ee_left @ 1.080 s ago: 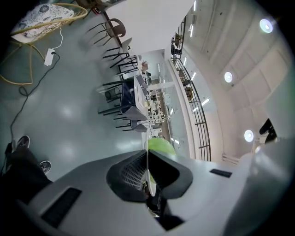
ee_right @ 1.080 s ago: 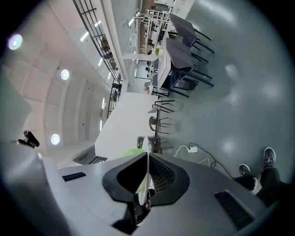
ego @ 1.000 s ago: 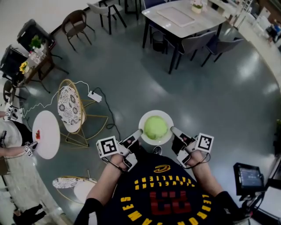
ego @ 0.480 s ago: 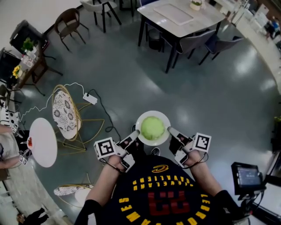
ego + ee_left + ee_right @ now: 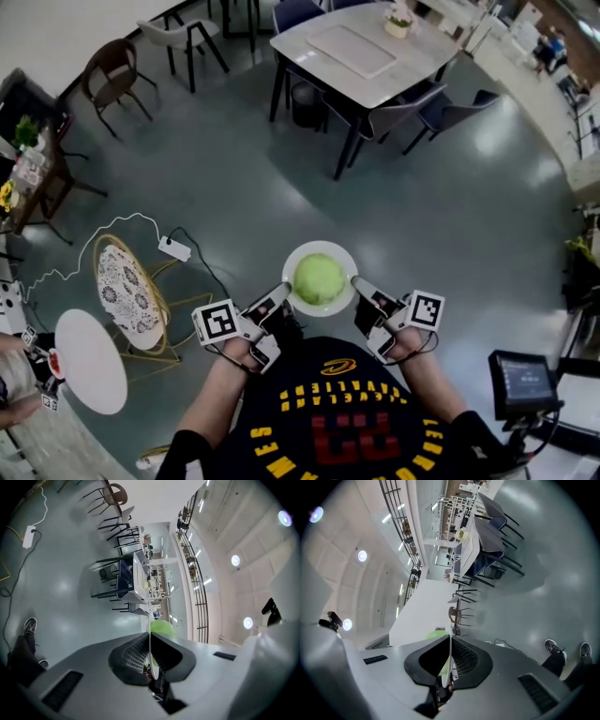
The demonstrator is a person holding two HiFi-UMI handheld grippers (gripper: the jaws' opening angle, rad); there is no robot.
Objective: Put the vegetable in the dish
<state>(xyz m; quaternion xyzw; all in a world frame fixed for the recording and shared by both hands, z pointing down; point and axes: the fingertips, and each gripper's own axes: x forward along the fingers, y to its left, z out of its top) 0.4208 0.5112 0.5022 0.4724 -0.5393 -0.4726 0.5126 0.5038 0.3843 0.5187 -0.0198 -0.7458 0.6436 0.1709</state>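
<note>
A round green vegetable [image 5: 319, 278] lies in a white dish [image 5: 293, 261] that I carry in the air in front of my body. My left gripper [image 5: 284, 292] is shut on the dish's left rim, and my right gripper [image 5: 356, 284] is shut on its right rim. In the left gripper view the thin white dish rim [image 5: 150, 644] runs edge-on between the dark jaws, with the green vegetable [image 5: 161, 627] just beyond. The right gripper view shows the same: the dish rim [image 5: 449, 660] pinched between the jaws and a sliver of the vegetable [image 5: 437, 633] behind.
Ahead stands a white table [image 5: 361, 52] with dark chairs [image 5: 441, 114] round it. To the left are a gold-framed patterned chair [image 5: 127, 286], a small round white table [image 5: 89, 361] and a power strip with cable [image 5: 175, 248] on the grey floor. A screen on a stand [image 5: 523, 382] is at my right.
I have walked forward with the dish held by both grippers: the white table has come closer and the patterned chair and round table have slid back to the left. Both grips are unchanged.
</note>
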